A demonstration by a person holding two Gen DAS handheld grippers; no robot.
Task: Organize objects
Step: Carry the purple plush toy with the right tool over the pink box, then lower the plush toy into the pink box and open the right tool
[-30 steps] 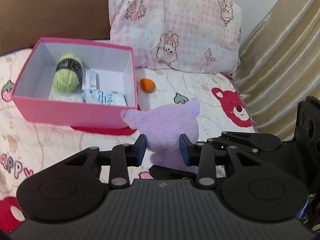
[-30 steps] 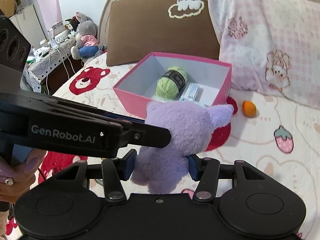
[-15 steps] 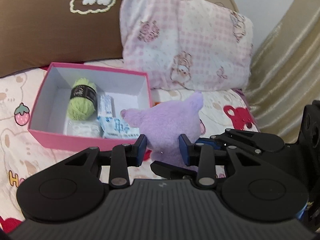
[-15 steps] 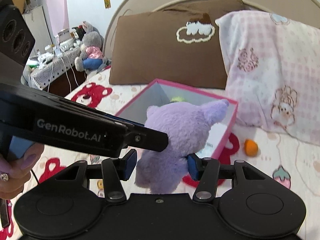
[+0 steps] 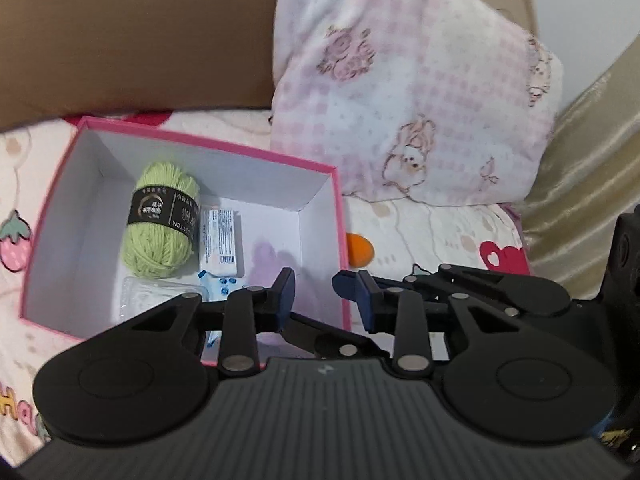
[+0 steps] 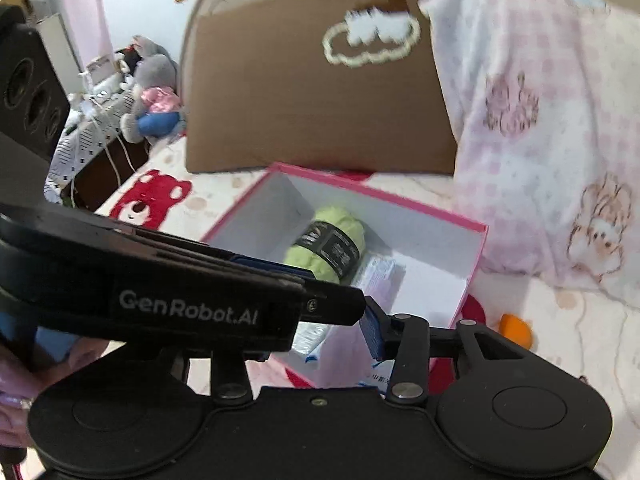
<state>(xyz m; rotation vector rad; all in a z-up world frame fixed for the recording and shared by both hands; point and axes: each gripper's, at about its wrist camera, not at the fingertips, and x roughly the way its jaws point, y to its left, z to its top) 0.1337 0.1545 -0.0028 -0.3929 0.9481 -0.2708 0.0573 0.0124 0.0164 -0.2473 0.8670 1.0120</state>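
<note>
Left hand-held gripper (image 5: 314, 292), right hand-held gripper (image 6: 332, 332): jaws narrow, just closing, empty. Risk: crossed together, colliding; clipping pink box (image 5: 338, 216) rim beneath.

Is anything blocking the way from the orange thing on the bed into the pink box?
Nothing visible lies between them. The orange thing sits on the sheet just beside the pink box, at its right wall, so only that wall has to be cleared.

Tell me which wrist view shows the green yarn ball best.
Left wrist: the green yarn ball lies fully in view in the pink box, label sharp. Right wrist shows it smaller and blurred, its lower end cut off by the left tongs.
</note>
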